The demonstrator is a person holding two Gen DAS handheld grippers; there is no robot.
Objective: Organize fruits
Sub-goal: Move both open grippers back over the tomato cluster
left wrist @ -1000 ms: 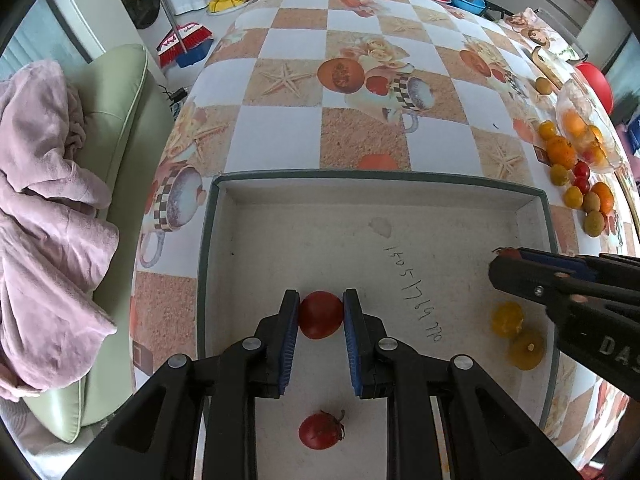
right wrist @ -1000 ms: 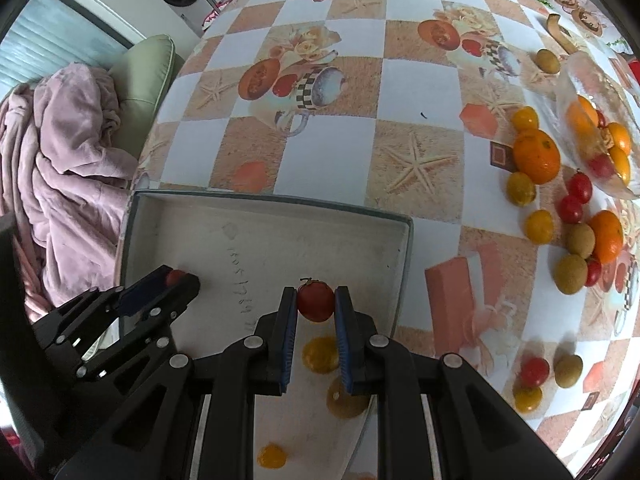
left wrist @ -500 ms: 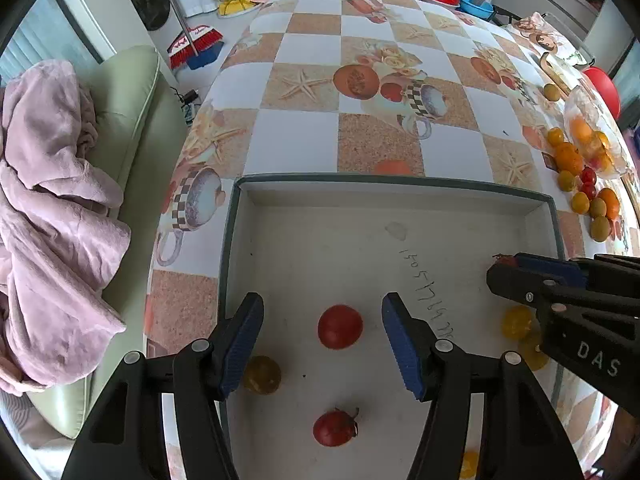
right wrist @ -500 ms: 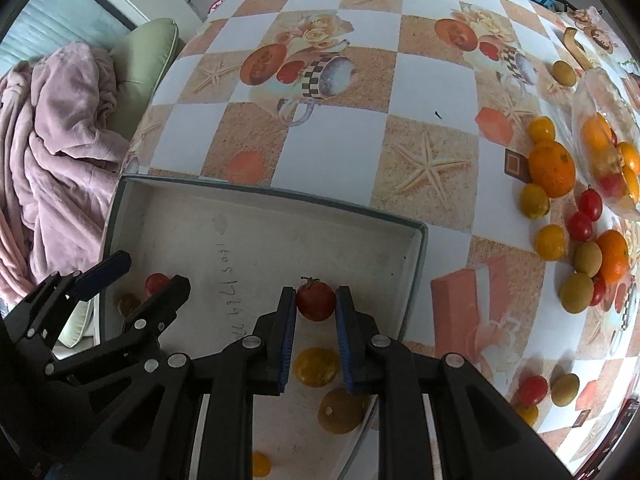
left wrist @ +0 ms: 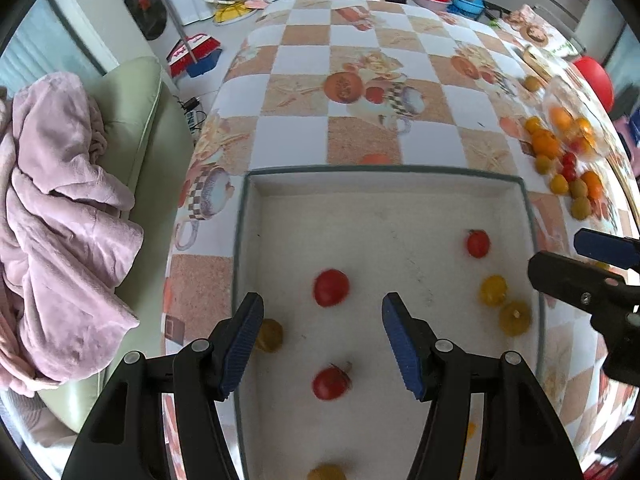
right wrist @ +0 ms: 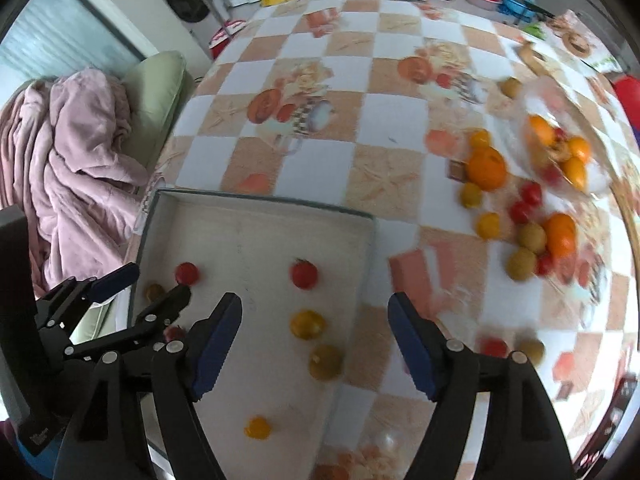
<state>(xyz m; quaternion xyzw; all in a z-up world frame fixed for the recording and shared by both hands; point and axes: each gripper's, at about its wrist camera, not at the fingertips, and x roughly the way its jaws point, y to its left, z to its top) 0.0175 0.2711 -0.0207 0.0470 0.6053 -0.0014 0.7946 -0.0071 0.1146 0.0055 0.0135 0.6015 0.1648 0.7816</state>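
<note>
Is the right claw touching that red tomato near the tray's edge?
Apart. The right wrist view shows the red tomato lying on the tray, clear of the right gripper, whose jaws are opening.

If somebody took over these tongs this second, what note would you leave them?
Left tongs: open, empty, above the tray.
Right tongs: jaws opening, nothing between them, over the tray's right edge.
Done: three red tomatoes, including one at and one at, lie in the tray with several yellow fruits.
Left: the loose fruit pile on the tablecloth, by the clear bowl.
</note>
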